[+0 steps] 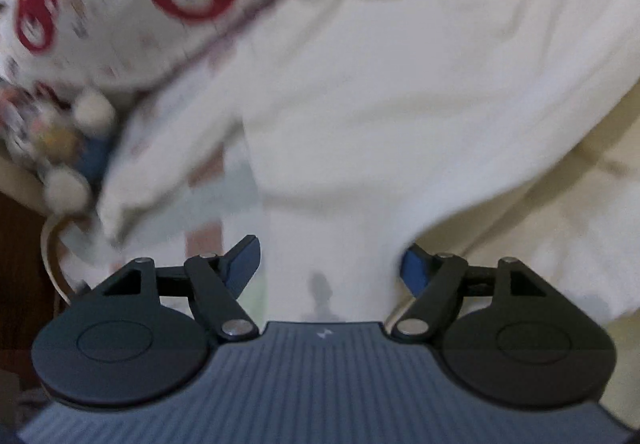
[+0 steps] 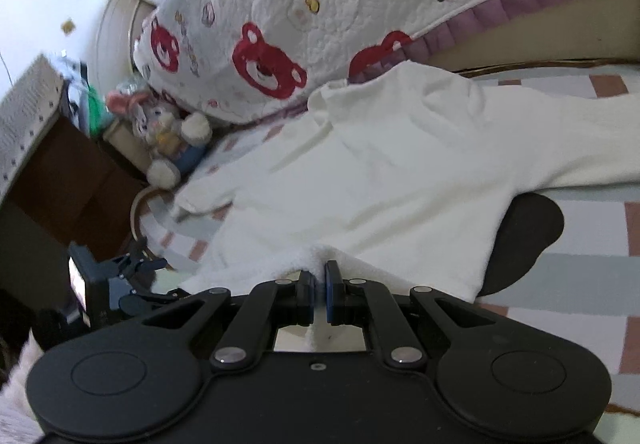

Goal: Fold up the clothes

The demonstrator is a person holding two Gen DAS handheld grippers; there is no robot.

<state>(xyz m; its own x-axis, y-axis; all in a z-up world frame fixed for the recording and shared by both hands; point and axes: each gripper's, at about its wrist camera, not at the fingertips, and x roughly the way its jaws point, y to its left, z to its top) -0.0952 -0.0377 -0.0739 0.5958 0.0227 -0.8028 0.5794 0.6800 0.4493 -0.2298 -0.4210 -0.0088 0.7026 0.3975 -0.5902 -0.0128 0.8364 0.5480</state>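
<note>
White shirt (image 2: pixel 360 172) spreads ahead on bed; right gripper (image 2: pixel 319 286) pinches near hem, left gripper (image 1: pixel 330 268) jaws apart astride hem.

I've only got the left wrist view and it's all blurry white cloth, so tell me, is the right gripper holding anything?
Observer: Yes. The right gripper is shut on a pinched edge of the white garment.
Operator: Is the garment lifted?
Observer: It mostly lies spread on the checked bed sheet; only the pinched edge is bunched up.
Operator: Where's my left gripper from there?
Observer: The left gripper shows at the picture's left, beside the garment's edge near the bed's rim.
Operator: What's that blurry lump on my left?
Observer: A plush rabbit sitting below the bear-print quilt.
</note>
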